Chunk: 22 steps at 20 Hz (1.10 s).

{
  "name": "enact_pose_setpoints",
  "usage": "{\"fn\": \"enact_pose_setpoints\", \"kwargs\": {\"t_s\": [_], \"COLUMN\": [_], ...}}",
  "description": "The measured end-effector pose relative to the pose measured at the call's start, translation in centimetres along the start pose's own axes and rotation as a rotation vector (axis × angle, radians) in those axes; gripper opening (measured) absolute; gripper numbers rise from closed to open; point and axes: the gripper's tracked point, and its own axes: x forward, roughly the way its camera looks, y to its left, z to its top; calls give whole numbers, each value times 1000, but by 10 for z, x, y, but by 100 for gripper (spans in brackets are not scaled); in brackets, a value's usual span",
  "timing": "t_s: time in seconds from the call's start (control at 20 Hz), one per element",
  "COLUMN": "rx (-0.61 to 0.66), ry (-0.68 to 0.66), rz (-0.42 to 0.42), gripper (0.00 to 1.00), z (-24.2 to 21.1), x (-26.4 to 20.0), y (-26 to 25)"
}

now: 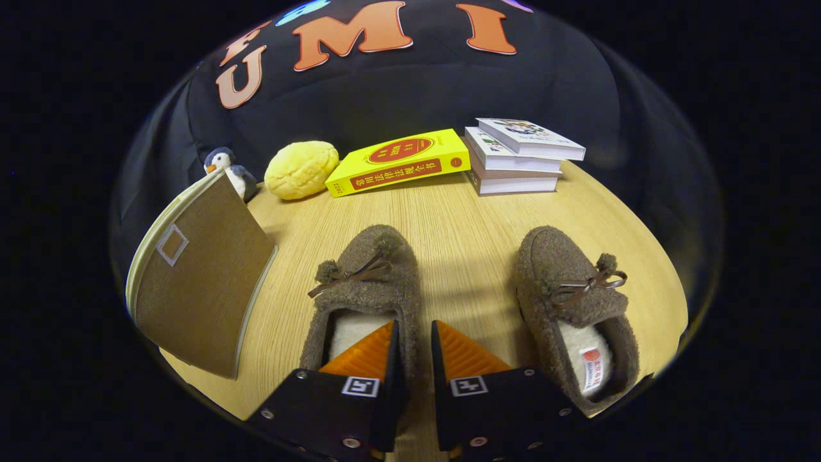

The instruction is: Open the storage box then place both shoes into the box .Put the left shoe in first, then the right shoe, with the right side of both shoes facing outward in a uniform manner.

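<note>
On table (pixel 468 212): 2 shoes (pixel 365 289), 1 box (pixel 199 289); jaws pinch left shoe.

- A staged recording booth, not a lived-in room: black cloth wall (pixel 410 96) closes in right behind the wooden table (pixel 462 218).
- Household props line the table's far edge, well beyond the gripper (pixel 414 343) fingers: stacked books (pixel 519 157), a yellow book (pixel 397 163), a yellow plush (pixel 301 170), a penguin toy (pixel 228 167).
</note>
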Motion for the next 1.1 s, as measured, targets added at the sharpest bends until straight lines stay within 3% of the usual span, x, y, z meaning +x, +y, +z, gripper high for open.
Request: {"fn": "enact_pose_setpoints", "kwargs": {"t_s": [0.05, 0.2, 0.75, 1.1], "rx": [1, 2, 87, 119], "ry": [-3, -4, -189, -304], "rz": [-9, -36, -76, -15], "gripper": [9, 2, 1, 1], "z": [1, 6, 103, 155], "x": [0, -5, -108, -159], "y": [1, 4, 60, 163]}}
